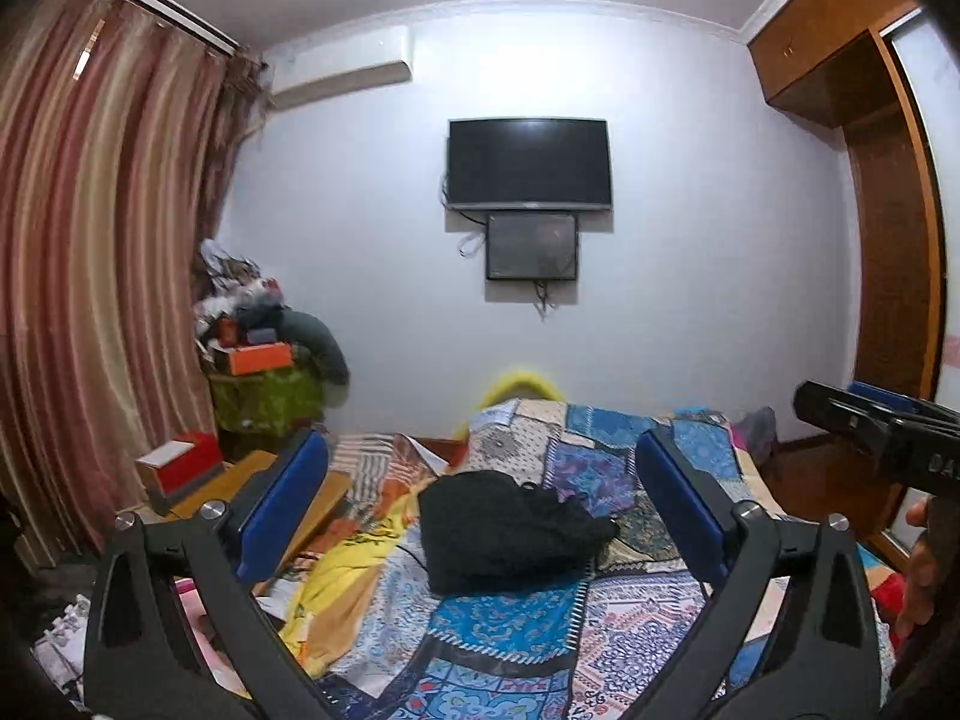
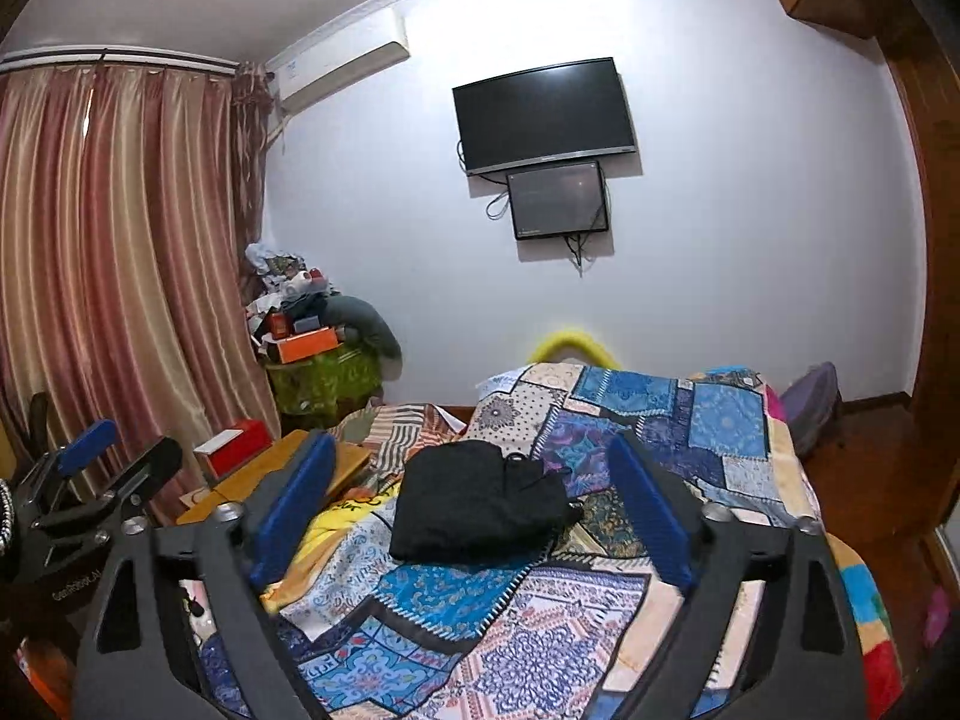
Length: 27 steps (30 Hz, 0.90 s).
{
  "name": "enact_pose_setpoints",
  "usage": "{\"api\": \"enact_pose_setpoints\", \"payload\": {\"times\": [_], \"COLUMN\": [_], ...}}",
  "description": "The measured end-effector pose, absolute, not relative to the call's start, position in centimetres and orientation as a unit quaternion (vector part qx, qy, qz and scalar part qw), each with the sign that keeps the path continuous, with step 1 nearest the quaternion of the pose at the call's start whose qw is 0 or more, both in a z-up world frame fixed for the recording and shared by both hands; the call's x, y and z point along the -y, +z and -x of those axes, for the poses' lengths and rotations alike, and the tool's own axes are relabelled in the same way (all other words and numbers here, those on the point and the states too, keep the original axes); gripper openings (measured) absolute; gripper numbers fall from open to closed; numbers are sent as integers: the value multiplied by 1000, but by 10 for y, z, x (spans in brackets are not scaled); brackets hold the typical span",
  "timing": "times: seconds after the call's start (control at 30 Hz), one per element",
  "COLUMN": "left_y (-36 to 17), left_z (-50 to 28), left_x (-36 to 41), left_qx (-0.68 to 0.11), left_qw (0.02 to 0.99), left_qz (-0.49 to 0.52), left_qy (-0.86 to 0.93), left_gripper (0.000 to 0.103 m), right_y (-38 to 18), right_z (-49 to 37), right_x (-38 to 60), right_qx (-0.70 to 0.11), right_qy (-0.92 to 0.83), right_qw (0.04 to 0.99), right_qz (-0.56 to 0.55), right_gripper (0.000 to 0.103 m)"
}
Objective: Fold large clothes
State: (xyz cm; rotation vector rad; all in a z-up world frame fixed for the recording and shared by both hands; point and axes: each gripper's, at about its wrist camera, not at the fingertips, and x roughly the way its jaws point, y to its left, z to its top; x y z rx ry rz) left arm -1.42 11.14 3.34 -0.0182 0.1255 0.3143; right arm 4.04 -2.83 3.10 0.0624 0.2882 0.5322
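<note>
A black garment lies folded into a compact bundle on the patchwork bedspread, with a drawstring trailing at its far right corner. My left gripper is raised above the bed, open, its blue pads wide apart with nothing between them. My right gripper hovers level beside it, also open and empty. Neither touches the garment, which lies farther along the bed than both. The right gripper shows at the right edge of the left wrist view, and the left gripper at the left edge of the right wrist view.
A wooden bedside table carries a red and white box. Striped curtains hang on the left, with a clutter pile in the corner. A TV is on the far wall, a wardrobe on the right. Yellow cloth lies at the bed's left edge.
</note>
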Motion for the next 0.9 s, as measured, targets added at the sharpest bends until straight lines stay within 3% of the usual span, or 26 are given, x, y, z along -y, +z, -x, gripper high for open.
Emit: {"api": "enact_pose_setpoints", "payload": {"times": [0.03, 0.9], "left_y": [32, 25], "left_z": [16, 13], "left_x": [-111, -105], "left_qx": [-61, -87], "left_qw": [986, 987], "left_qz": [9, 21], "left_qy": [157, 136], "left_gripper": [103, 103], "right_y": [31, 30], "right_z": [-40, -19], "right_x": [30, 28], "right_qx": [-140, -128], "right_qy": [257, 240], "right_qw": [956, 962], "right_qz": [-27, 10], "right_gripper": [103, 103]}}
